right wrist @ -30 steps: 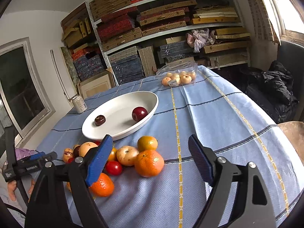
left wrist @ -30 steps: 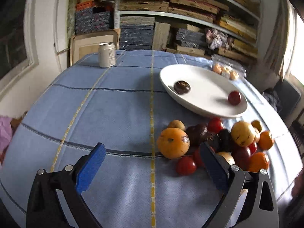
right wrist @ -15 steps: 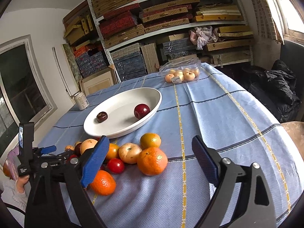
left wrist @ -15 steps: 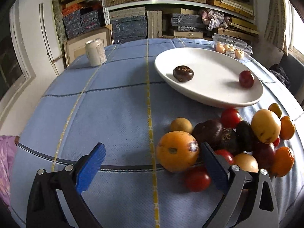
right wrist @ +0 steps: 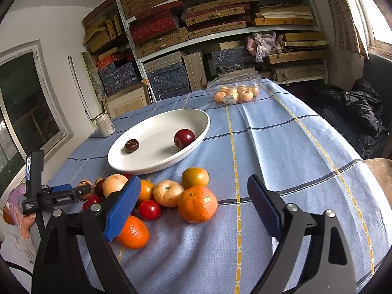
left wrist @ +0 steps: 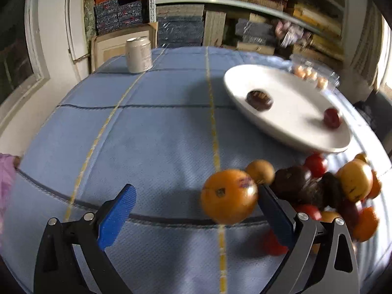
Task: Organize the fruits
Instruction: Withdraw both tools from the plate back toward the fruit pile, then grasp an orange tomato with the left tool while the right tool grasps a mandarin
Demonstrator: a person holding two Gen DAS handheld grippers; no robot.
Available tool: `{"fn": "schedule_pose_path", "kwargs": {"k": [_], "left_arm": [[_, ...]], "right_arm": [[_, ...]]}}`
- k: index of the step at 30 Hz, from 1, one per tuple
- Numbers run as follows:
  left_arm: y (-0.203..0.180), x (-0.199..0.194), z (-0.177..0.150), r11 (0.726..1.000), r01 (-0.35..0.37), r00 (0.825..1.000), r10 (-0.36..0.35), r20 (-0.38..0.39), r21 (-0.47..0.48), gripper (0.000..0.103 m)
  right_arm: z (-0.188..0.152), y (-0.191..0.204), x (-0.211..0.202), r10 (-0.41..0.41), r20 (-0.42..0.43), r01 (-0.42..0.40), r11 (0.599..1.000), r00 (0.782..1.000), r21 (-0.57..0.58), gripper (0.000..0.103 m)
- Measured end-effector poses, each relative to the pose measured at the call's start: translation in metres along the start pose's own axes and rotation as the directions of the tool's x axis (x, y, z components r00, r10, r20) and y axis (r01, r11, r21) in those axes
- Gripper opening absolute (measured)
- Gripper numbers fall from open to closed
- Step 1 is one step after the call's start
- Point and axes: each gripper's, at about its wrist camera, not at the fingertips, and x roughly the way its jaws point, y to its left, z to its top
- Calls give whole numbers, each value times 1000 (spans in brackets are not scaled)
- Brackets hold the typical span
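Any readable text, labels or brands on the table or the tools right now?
Nothing reads clearly.
White print on the left gripper body: too small to read.
Label on the clear fruit box: too small.
Sticker on the big orange: blurred.
Can: no legible print.
Patterned boxes on the shelves: no words legible.

Table with blue checked cloth (right wrist: 281, 147) carries white oval dish (right wrist: 196, 134), fruit pile (right wrist: 171, 196), can (right wrist: 105, 125), clear clamshell of fruit (right wrist: 235, 90).
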Motion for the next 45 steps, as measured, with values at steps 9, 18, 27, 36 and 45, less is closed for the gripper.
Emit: {"fn": "schedule_pose_path", "kwargs": {"k": [9, 18, 27, 36, 45], "left_arm": [[-17, -3, -2, 994, 92, 996, -93, 16, 51, 74], [-20, 5, -5, 989, 135, 990, -133, -35, 57, 60], [-16, 11, -5, 990, 136, 989, -133, -62, 38, 45], [0, -3, -4, 998, 59, 998, -59, 0, -13, 45], [-11, -9, -7, 997, 68, 998, -68, 11, 36, 45]], "right_arm": [[-1, 1, 4, -4, -17, 4, 1000, 1000, -9, 86], [-3, 5, 7, -5, -23, 4, 1000, 1000, -20, 86], [-8, 9, 10, -6, -44, 4, 999, 999, -41, 86], [-19, 17, 23, -29, -133, 16, 995, 991, -95, 86], [-16, 2, 56, -80, -235, 71, 996, 969, -50, 63]]}}
